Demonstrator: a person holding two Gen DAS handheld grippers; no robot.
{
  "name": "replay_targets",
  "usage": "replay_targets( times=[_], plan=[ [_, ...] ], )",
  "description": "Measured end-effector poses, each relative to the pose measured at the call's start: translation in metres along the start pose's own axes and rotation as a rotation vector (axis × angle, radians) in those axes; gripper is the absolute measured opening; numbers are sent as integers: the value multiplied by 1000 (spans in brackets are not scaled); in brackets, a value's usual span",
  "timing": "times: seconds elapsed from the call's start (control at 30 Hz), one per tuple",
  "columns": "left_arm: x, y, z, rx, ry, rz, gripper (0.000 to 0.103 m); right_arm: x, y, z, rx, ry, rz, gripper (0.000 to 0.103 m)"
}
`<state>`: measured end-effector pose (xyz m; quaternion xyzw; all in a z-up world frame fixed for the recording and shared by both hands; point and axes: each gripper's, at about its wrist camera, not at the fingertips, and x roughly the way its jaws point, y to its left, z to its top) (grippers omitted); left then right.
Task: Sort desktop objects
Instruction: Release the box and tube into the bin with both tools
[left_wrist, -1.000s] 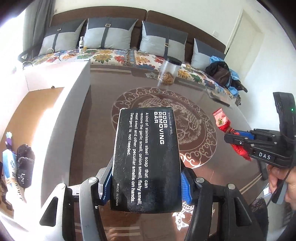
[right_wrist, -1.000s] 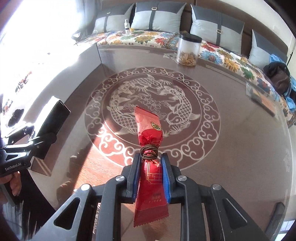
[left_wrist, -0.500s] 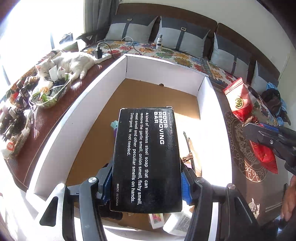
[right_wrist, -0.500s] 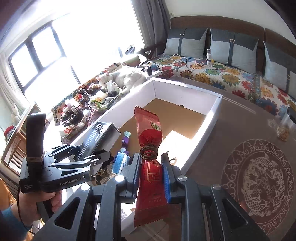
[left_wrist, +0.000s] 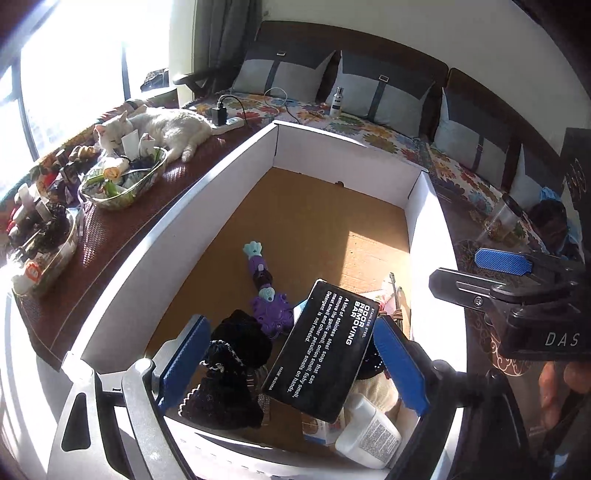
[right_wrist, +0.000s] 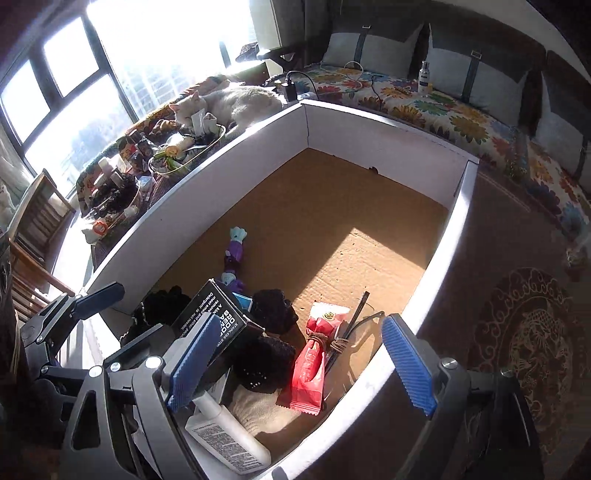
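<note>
A big white-walled carton (left_wrist: 147, 258) with a brown floor lies under both grippers. My left gripper (left_wrist: 291, 362) hangs over its near end, jaws opening. The black "Odor Removing Bar" box (left_wrist: 325, 350) sits tilted between the blue pads, free of both, over the pile below. My right gripper (right_wrist: 299, 369) is also opening; the red snack packet (right_wrist: 310, 362) lies loose on the carton floor below it. In the right wrist view the black box (right_wrist: 218, 321) rests on dark knitted items. The right gripper (left_wrist: 476, 277) shows at the left view's right edge, a hand behind it.
In the carton's near end lie a white bottle (right_wrist: 225, 439), black knitted pieces (left_wrist: 236, 362), a purple toy (left_wrist: 264, 295) and thin black sticks (right_wrist: 354, 325). A white cat (left_wrist: 162, 127) and glass bowls (left_wrist: 122, 184) sit left of the carton. The patterned table (right_wrist: 535, 332) lies right.
Both grippers swung from the patterned table to over the carton, then let go: the black box has tipped free of the left pads and the red packet has dropped to the carton floor.
</note>
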<state>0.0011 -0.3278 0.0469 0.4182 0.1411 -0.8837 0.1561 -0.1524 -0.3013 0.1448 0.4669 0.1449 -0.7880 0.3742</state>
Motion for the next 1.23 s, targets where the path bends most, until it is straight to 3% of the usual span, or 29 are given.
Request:
replay_targets(
  times=[0.1,0.2,0.37,0.53,0.67,0.83,1.23],
  plan=[
    [-19,-4,1,-2,-57,12,91,-18,-1,0,-16,15,-14,103],
    [-30,-7,0,-19,-71,64,101,-34,-2,-3,-20,1,-33,103],
    [-46,-11,-2,-20,-93,187,101,-50,-2,-10,-33,-4,-77,103],
    [-62,-14,-6,-65,-133,262,101,-59,-2,-14,-28,-22,-73,103],
    [-72,-10,-11,-104,-151,245,101,-62,-1,-15,-27,-32,-80,103],
    [-65,3,-14,-189,-66,190,101,-57,5,-19,-46,-24,-83,103],
    [-68,18,-22,-247,-100,233,101,-41,12,-31,-55,2,-65,103]
  ],
)
